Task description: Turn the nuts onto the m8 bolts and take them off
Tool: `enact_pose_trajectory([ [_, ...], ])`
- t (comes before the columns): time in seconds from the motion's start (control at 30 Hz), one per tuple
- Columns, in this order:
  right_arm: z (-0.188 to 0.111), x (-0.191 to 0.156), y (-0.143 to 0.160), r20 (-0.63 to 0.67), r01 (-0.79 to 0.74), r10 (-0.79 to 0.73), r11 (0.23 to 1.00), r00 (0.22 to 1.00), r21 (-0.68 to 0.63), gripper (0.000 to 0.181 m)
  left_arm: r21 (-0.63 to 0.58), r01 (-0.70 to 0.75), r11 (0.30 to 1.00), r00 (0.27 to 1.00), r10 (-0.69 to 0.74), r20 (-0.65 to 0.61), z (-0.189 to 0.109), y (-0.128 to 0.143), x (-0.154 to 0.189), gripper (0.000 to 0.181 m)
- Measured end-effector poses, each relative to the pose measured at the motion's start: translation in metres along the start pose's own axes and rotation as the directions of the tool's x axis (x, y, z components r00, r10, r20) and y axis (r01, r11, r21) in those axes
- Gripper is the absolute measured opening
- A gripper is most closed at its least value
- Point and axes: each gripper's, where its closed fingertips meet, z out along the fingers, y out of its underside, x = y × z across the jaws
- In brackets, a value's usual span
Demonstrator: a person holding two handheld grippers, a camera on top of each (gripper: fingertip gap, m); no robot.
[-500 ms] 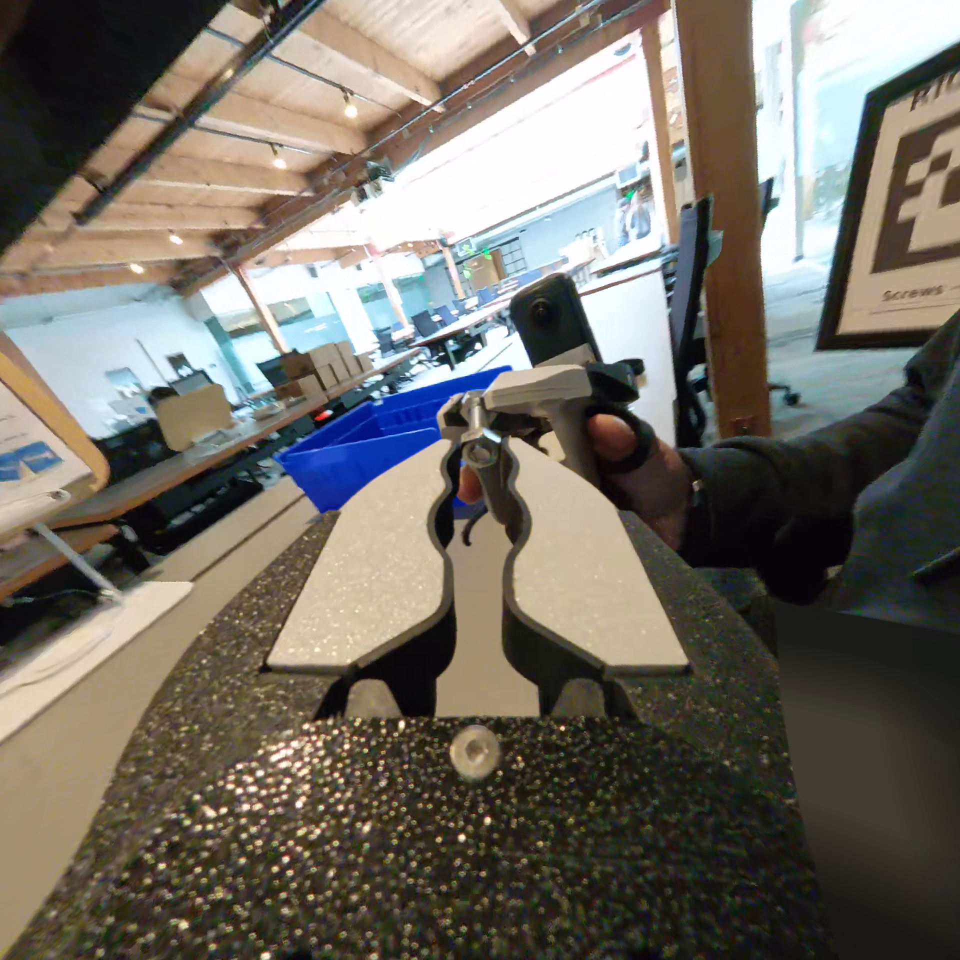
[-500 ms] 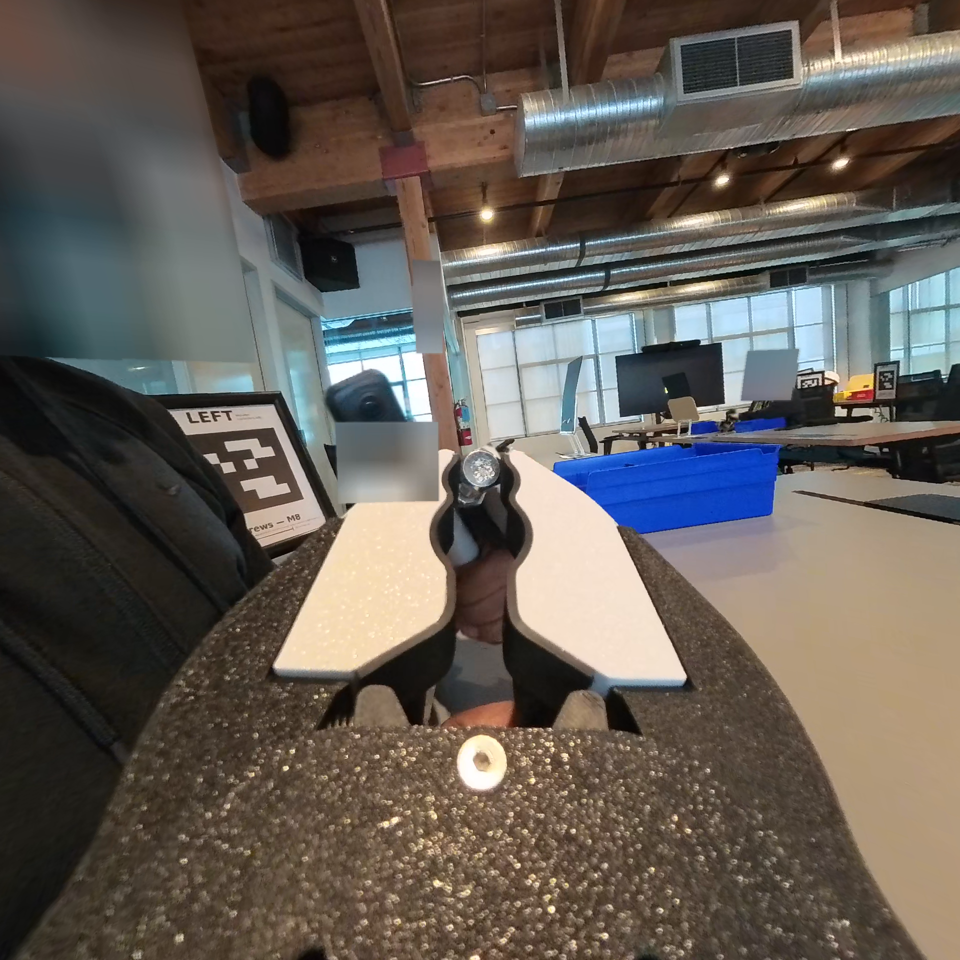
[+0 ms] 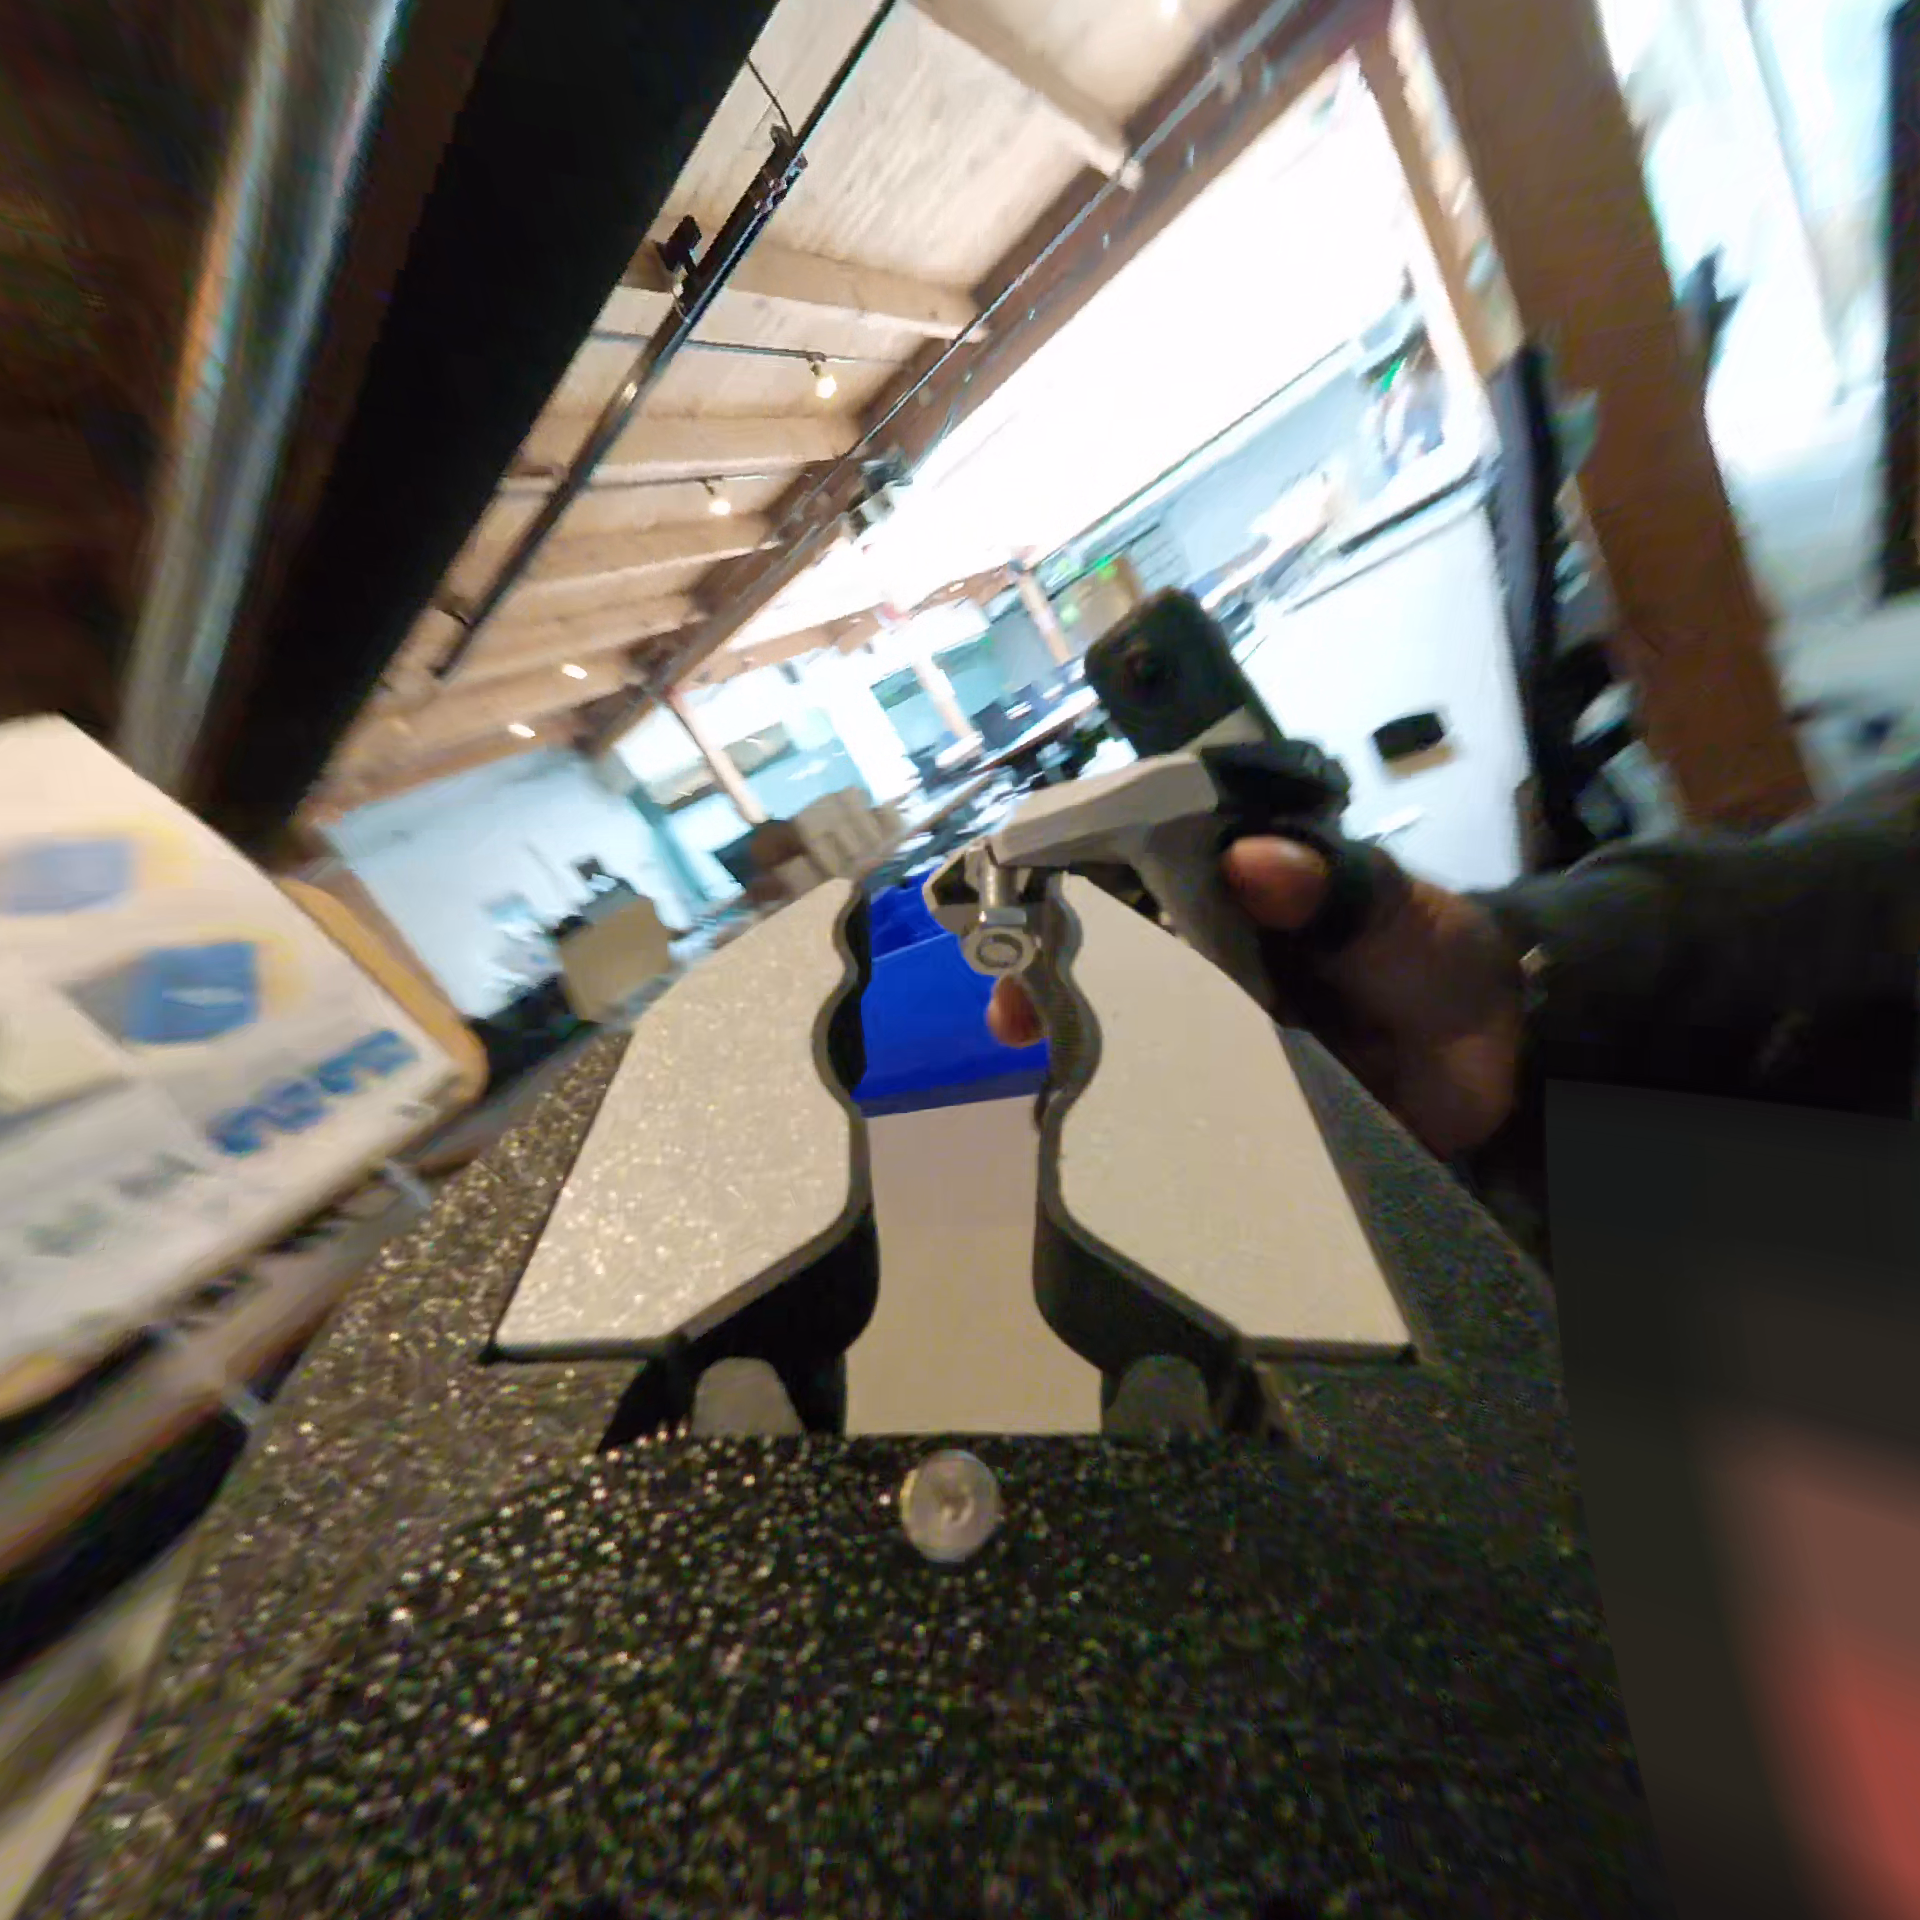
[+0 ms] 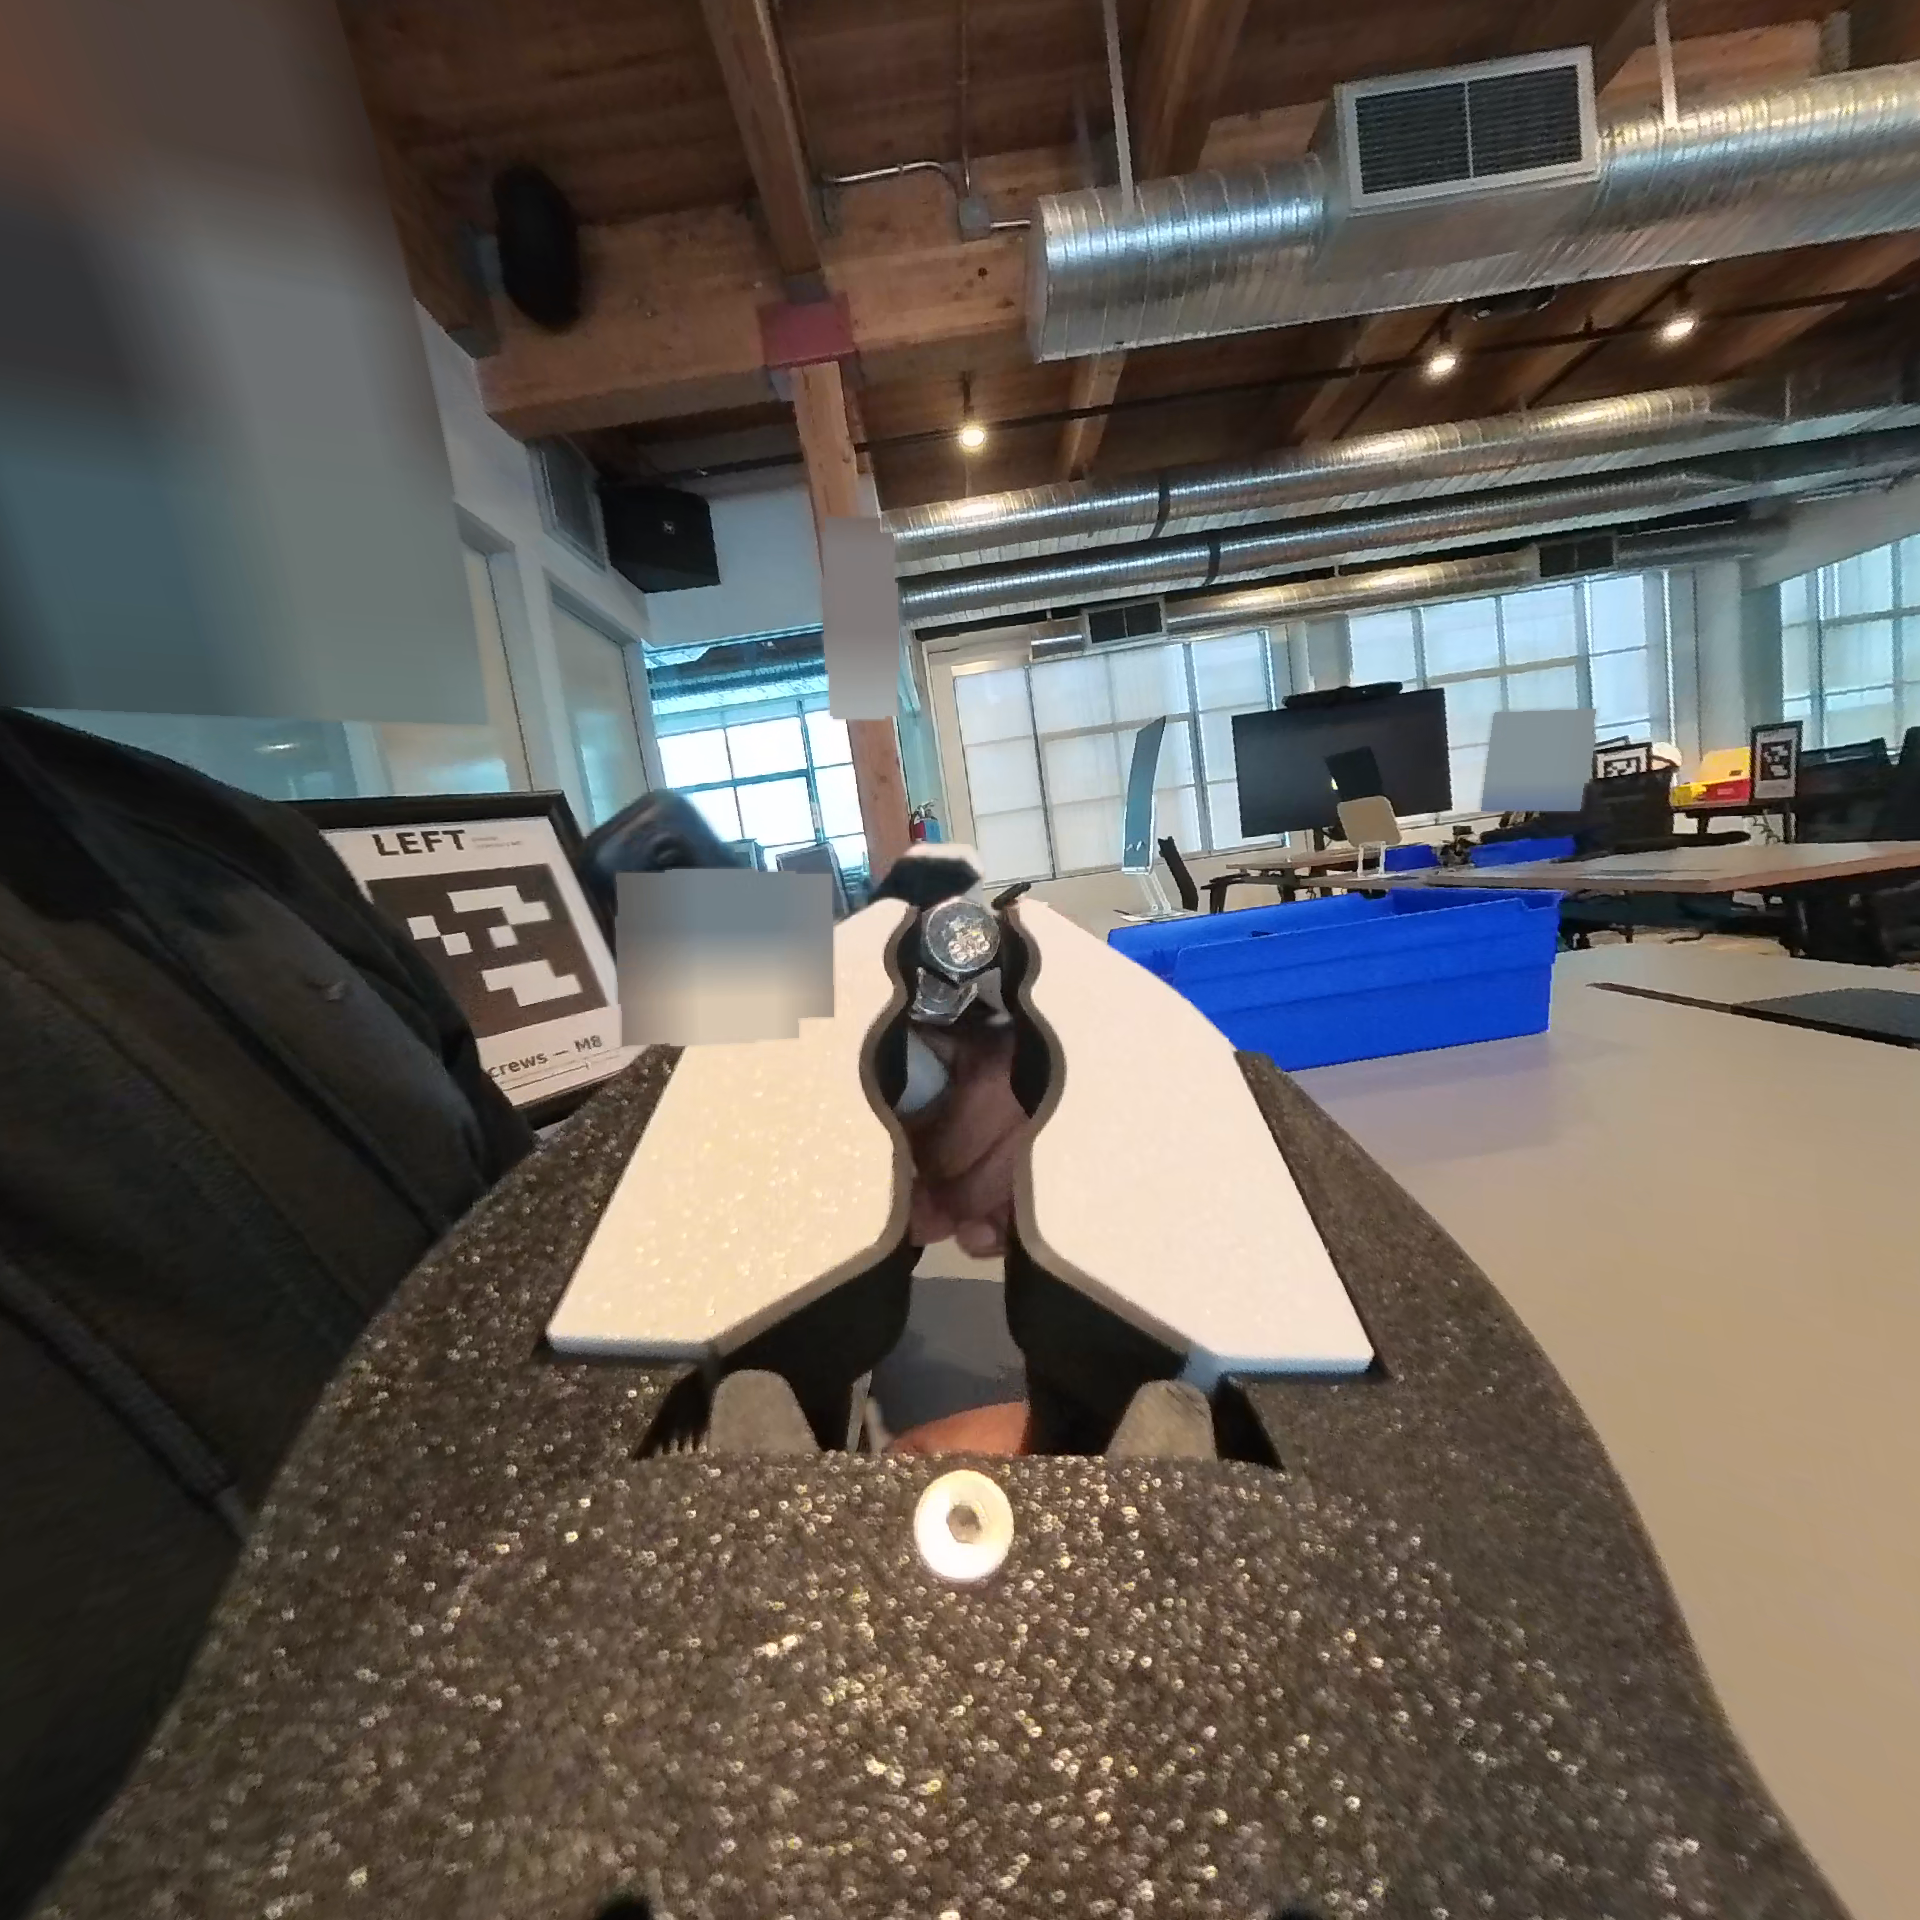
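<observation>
My right gripper (image 4: 958, 920) is shut on a steel M8 bolt (image 4: 954, 935), whose hex head faces its camera. In the left wrist view the same bolt (image 3: 992, 896) hangs from the right gripper's grey fingers (image 3: 1101, 821), with a hex nut (image 3: 1000, 948) threaded on its lower end. My left gripper (image 3: 951, 935) is open, its jaws spread around the nut. The nut sits close to the right-hand finger; I cannot tell whether they touch. The left wrist view is tilted and blurred. The left gripper's white fingertips (image 4: 940, 860) show just beyond the bolt.
Blue bins (image 4: 1351, 966) stand on the grey table (image 4: 1558, 1247) beyond the grippers and also show in the left wrist view (image 3: 935, 1029). A framed marker card (image 4: 478, 935) stands at the left. A printed cardboard box (image 3: 156, 1039) is close on the left. A person's hand (image 3: 1382, 966) holds the right gripper. Left and right tips are no more than a few centimetres apart.
My left gripper has opened off the nut and rolled to one side, so its view tilted. The nut stays on the bolt. The right gripper has kept hold of the bolt.
</observation>
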Motion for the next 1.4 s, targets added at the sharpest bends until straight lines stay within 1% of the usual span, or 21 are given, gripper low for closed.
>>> enact_pose_trajectory([
  [0.07, 0.001, -0.001, 0.0, 0.005, -0.002, 0.002, 1.0, 1.0, -0.001, 0.015, 0.018, 0.172, 0.985, 0.985, -0.171, -0.034, 0.001, 0.0, -0.001, 0.031],
  [0.13, 0.001, -0.001, 0.0, 0.009, -0.003, 0.003, 1.0, 1.0, 0.0, 0.015, 0.014, 0.267, 0.964, 0.962, -0.266, -0.056, 0.003, 0.003, 0.0, 0.029],
  [0.23, 0.001, -0.002, 0.001, 0.013, -0.002, 0.002, 1.0, 1.0, -0.002, 0.015, -0.021, 0.323, 0.946, 0.942, -0.324, -0.092, 0.005, 0.008, 0.005, 0.024],
  [0.3, 0.001, -0.003, 0.001, 0.012, 0.001, -0.001, 1.0, 1.0, -0.005, 0.015, -0.042, 0.29, 0.956, 0.95, -0.293, -0.105, 0.007, 0.01, 0.011, 0.014],
  [0.37, 0.0, -0.003, 0.001, 0.012, 0.0, 0.0, 1.0, 1.0, -0.003, 0.015, -0.045, 0.16, 0.986, 0.984, -0.162, -0.067, 0.007, 0.01, 0.01, 0.014],
  [0.43, 0.001, -0.003, 0.001, 0.013, 0.004, -0.004, 1.0, 1.0, -0.006, 0.015, -0.07, -0.096, 0.993, 0.995, 0.096, -0.008, 0.006, 0.011, 0.009, 0.014],
  [0.47, 0.001, -0.003, 0.002, 0.01, 0.006, -0.005, 1.0, 1.0, -0.009, 0.015, -0.097, -0.264, 0.96, 0.963, 0.267, 0.025, 0.006, 0.012, 0.009, 0.014],
  [0.5, 0.001, -0.002, 0.002, 0.007, 0.006, -0.006, 1.0, 1.0, -0.012, 0.015, -0.129, -0.418, 0.899, 0.903, 0.427, 0.052, 0.005, 0.013, 0.007, 0.014],
  [0.53, 0.002, -0.002, 0.003, 0.005, 0.007, -0.007, 1.0, 1.0, -0.014, 0.015, -0.158, -0.521, 0.839, 0.841, 0.536, 0.071, 0.005, 0.013, 0.006, 0.013],
  [0.57, 0.002, -0.002, 0.003, 0.005, 0.007, -0.007, 1.0, 1.0, -0.013, 0.015, -0.169, -0.558, 0.812, 0.814, 0.576, 0.082, 0.005, 0.012, 0.006, 0.014],
  [0.6, 0.002, -0.002, 0.002, 0.007, 0.007, -0.007, 1.0, 1.0, -0.009, 0.015, -0.156, -0.534, 0.831, 0.83, 0.551, 0.09, 0.005, 0.011, 0.007, 0.014],
  [0.63, 0.001, -0.002, 0.001, 0.006, 0.007, -0.007, 1.0, 1.0, -0.004, 0.015, -0.118, -0.462, 0.879, 0.876, 0.473, 0.094, 0.005, 0.008, 0.008, 0.02],
  [0.7, 0.0, 0.0, -0.001, 0.001, 0.002, -0.002, 1.0, 1.0, 0.008, 0.015, -0.032, -0.232, 0.972, 0.97, 0.234, 0.069, 0.004, 0.002, 0.008, 0.026],
  [0.77, -0.001, 0.0, -0.003, -0.002, -0.002, 0.002, 1.0, 1.0, 0.017, 0.015, 0.03, 0.006, 1.0, 1.0, -0.006, 0.02, 0.003, -0.002, 0.005, 0.029],
  [0.87, -0.001, 0.0, -0.002, -0.004, 0.001, -0.001, 1.0, 1.0, 0.017, 0.015, 0.075, 0.287, 0.955, 0.958, -0.285, -0.041, 0.001, -0.004, -0.002, 0.029],
  [1.0, -0.001, 0.0, -0.003, -0.004, -0.001, 0.001, 1.0, 1.0, 0.017, 0.015, 0.058, 0.47, 0.881, 0.88, -0.462, -0.112, 0.003, 0.002, -0.002, 0.029],
  [1.17, 0.0, 0.001, -0.002, -0.004, -0.001, 0.001, 1.0, 1.0, 0.012, 0.015, 0.01, 0.567, 0.823, 0.815, -0.56, -0.153, 0.006, 0.01, 0.004, 0.027],
  [1.23, 0.0, 0.001, -0.001, -0.008, 0.0, 0.0, 1.0, 1.0, 0.01, 0.014, -0.014, 0.544, 0.839, 0.827, -0.539, -0.159, 0.008, 0.013, 0.009, 0.014],
  [1.3, 0.0, 0.001, -0.002, -0.008, -0.001, 0.002, 1.0, 1.0, 0.011, 0.014, -0.011, 0.45, 0.893, 0.886, -0.447, -0.123, 0.008, 0.013, 0.008, 0.014],
  [1.33, 0.0, 0.001, -0.001, -0.008, -0.002, 0.002, 1.0, 1.0, 0.011, 0.015, -0.014, 0.363, 0.932, 0.927, -0.363, -0.096, 0.007, 0.013, 0.008, 0.014],
  [1.4, 0.0, 0.001, -0.001, -0.007, -0.001, 0.001, 1.0, 1.0, 0.009, 0.015, -0.04, 0.082, 0.996, 0.996, -0.083, -0.022, 0.007, 0.014, 0.007, 0.014],
])
